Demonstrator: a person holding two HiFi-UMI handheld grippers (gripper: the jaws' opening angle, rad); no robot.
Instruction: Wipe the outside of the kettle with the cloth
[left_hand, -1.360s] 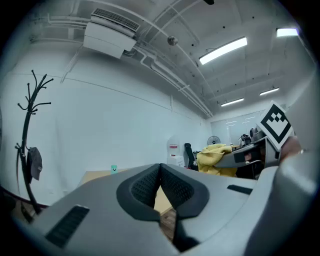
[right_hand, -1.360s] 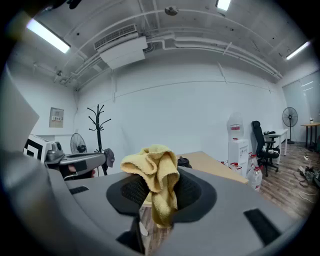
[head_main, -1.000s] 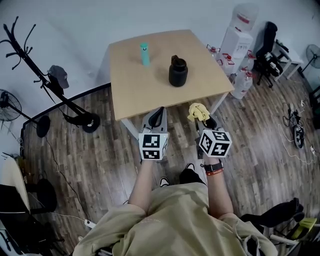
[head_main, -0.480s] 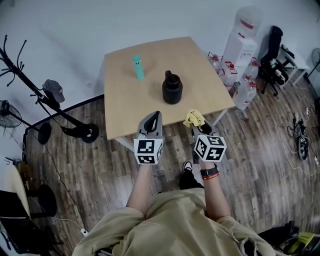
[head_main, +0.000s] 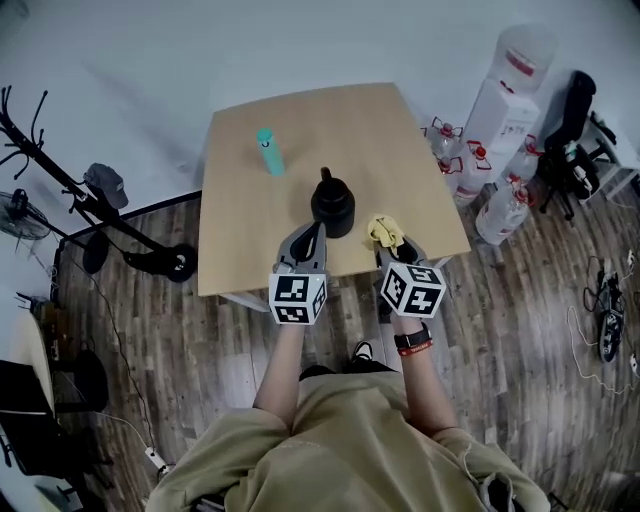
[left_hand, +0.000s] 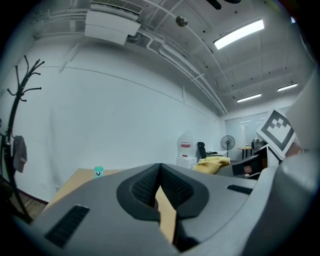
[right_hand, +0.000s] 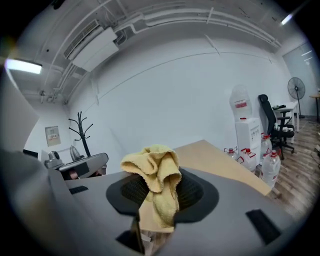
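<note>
The black kettle (head_main: 332, 206) stands on the table (head_main: 375, 140) just above the middle of the head view, right of a teal bottle (head_main: 267, 151). Below it, the left tool (head_main: 314, 232) has its jaws closed on nothing. The right tool (head_main: 395, 246) pinches a bunched yellow cloth (right_hand: 156, 177) over the table's near edge.

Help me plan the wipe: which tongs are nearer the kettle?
Left. The left tongs sit close by the kettle's near-left side; the right tongs, holding the cloth, are farther off to its right.
</note>
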